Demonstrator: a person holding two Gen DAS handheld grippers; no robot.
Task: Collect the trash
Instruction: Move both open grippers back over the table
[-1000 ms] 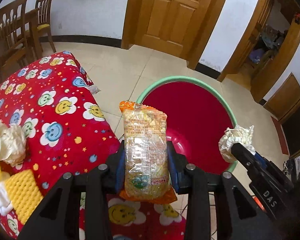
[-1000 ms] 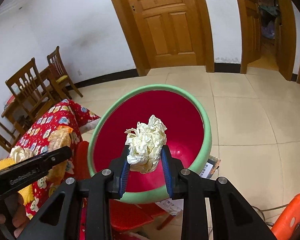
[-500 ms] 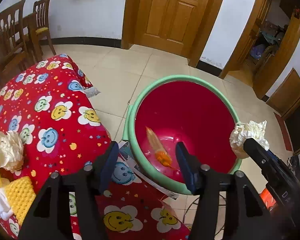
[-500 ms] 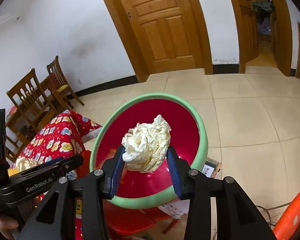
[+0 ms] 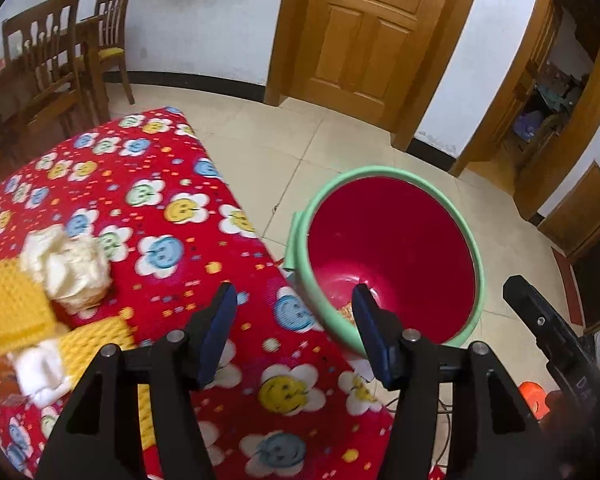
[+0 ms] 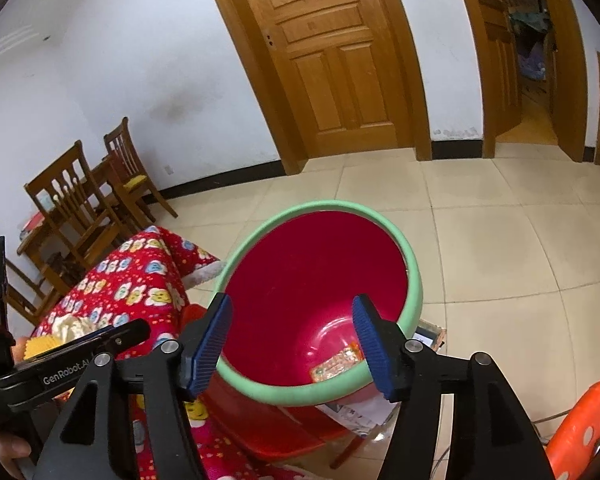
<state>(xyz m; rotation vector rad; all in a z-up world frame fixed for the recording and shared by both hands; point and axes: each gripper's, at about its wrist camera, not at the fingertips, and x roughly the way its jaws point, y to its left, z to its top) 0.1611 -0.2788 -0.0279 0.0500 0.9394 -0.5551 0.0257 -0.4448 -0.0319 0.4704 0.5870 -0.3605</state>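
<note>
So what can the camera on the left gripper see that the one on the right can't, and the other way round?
Only the left view shows the white wad beside the yellow sponges and the cluttered side room.

Only the right view shows the orange stool and the snack wrapper clearly on the bin floor.

Both show the red bin, the flowered tablecloth, a crumpled paper ball, the wooden door and chairs.

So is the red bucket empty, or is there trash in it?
Not empty: an orange snack wrapper lies at the bottom of the red bucket. No paper wad is visible inside.
</note>
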